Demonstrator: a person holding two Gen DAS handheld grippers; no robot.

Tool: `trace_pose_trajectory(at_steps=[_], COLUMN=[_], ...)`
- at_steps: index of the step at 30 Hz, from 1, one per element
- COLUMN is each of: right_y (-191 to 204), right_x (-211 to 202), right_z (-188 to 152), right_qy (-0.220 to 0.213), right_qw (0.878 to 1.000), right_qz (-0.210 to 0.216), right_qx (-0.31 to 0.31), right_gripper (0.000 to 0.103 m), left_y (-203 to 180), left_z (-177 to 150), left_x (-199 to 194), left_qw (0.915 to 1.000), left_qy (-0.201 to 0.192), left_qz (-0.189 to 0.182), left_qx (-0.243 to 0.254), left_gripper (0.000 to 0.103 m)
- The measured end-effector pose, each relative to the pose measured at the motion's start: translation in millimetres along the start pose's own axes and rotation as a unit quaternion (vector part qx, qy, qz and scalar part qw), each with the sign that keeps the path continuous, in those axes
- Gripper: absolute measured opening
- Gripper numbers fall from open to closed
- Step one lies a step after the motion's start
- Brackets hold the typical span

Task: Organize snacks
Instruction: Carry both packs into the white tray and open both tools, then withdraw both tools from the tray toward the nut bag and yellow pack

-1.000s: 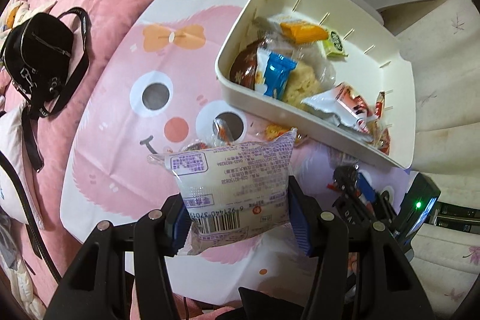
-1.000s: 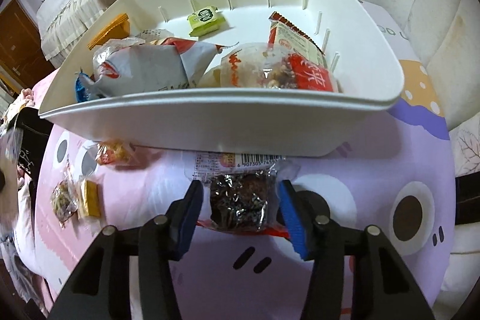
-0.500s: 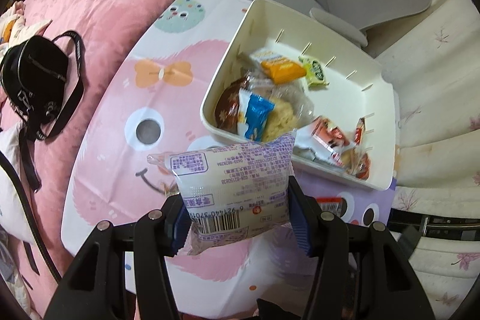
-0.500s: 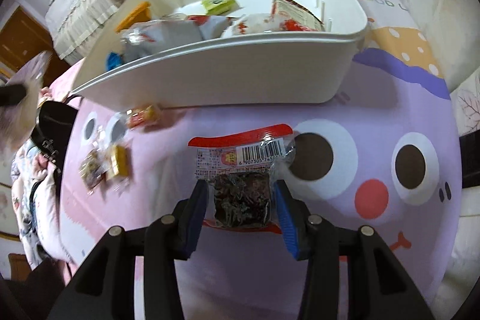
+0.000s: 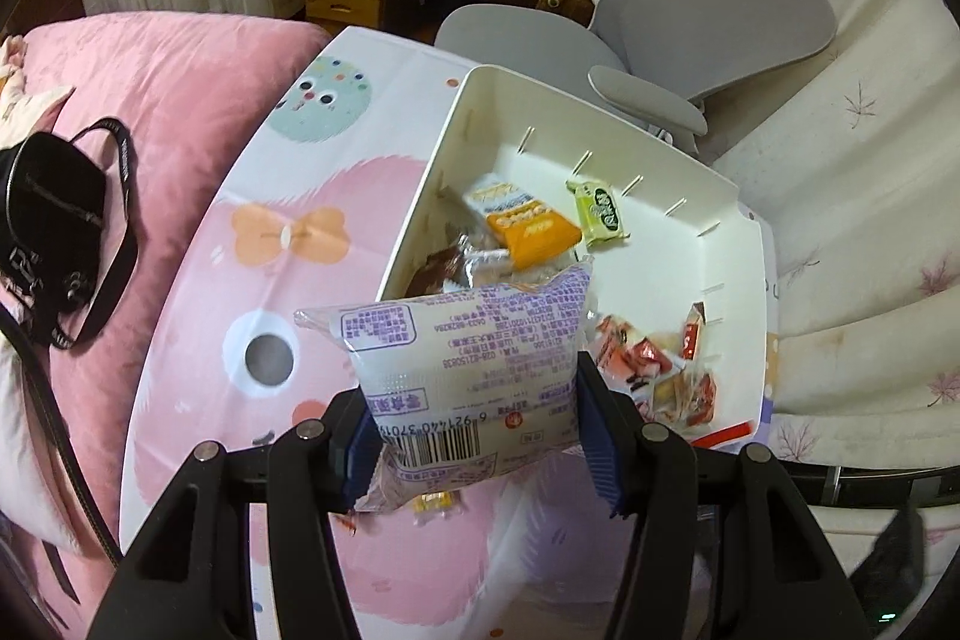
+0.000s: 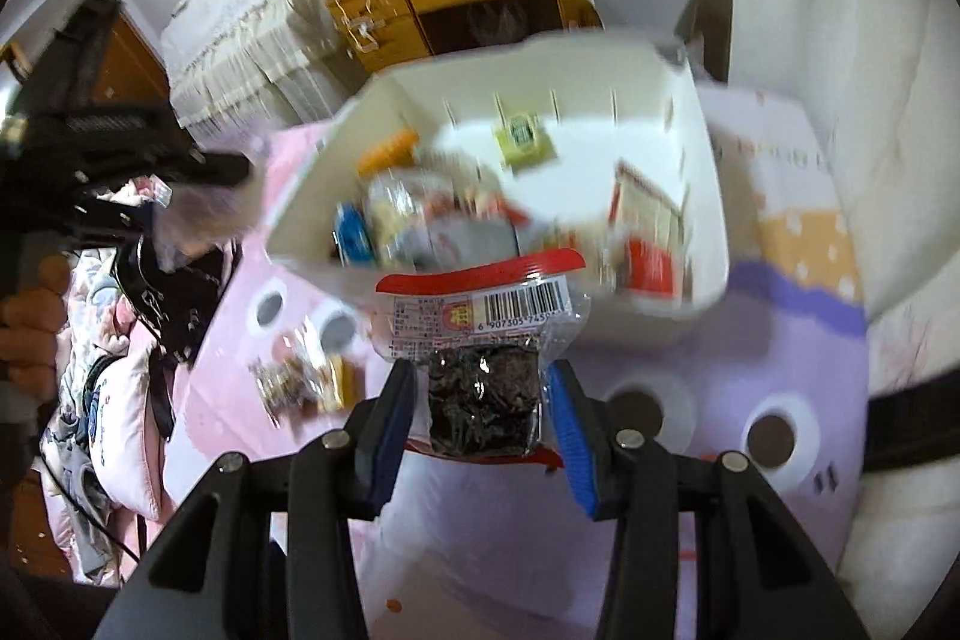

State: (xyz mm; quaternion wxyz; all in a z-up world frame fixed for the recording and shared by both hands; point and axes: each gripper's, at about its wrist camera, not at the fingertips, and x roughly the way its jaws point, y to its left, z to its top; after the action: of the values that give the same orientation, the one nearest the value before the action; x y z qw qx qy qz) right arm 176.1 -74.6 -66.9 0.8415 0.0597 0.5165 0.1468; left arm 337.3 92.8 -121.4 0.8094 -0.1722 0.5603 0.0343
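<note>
While each claw grips one packet: two packets, one bin [image 5: 744,220].

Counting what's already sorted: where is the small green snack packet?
Both wrist views show the green packet inside the white bin, near its far wall, right of the orange packet.

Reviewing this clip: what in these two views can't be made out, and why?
- Left wrist view: the white packet in the left gripper hides the near corner of the white bin and the snacks behind it.
- Right wrist view: the bin's contents are smeared by motion blur; labels unreadable.
- Right wrist view: the loose snacks on the cloth are too small and blurred to identify.
- The dark snack pack has its barcode cut off at the edge.
</note>
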Motion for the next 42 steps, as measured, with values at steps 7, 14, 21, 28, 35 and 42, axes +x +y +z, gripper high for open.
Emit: trace_pose_trajectory(at_steps=[7,14,21,28,35,42], right_y=[0.3,-10.7,-27.7,-31.5,-22.5,-3.5], right_x=[-16.3,-7.2,14.0,22.1,24.7,25.3], right_z=[45.8,82.0,97.2,87.7,74.6,55.0], right_qy=[-0.060,-0.101,-0.094,-0.072,-0.049,-0.031], right_qw=[0.998,0.994,0.995,0.996,0.996,0.997], right_qz=[-0.021,-0.029,-0.029,-0.016,-0.006,-0.006], right_qx=[-0.025,-0.022,0.023,0.057,0.074,0.067], right_gripper=[0.045,0.039,0.039,0.043,0.045,0.049], left_y=[-12.9,-31.8,-34.5,-13.5,24.0,48.4], left_z=[16.7,27.3,24.4,15.9,-8.4,-33.9], left_x=[11.3,13.0,10.9,3.2,-2.3,-5.6], left_qw=[0.9997,0.9990,0.9983,0.9988,0.9992,0.9984], left_qy=[0.006,0.002,0.002,-0.005,0.000,-0.002], left_qz=[-0.021,-0.030,-0.043,-0.035,-0.034,-0.033], left_qx=[0.013,0.034,0.040,0.033,0.021,0.045], left_gripper=[0.056,0.057,0.066,0.069,0.069,0.069])
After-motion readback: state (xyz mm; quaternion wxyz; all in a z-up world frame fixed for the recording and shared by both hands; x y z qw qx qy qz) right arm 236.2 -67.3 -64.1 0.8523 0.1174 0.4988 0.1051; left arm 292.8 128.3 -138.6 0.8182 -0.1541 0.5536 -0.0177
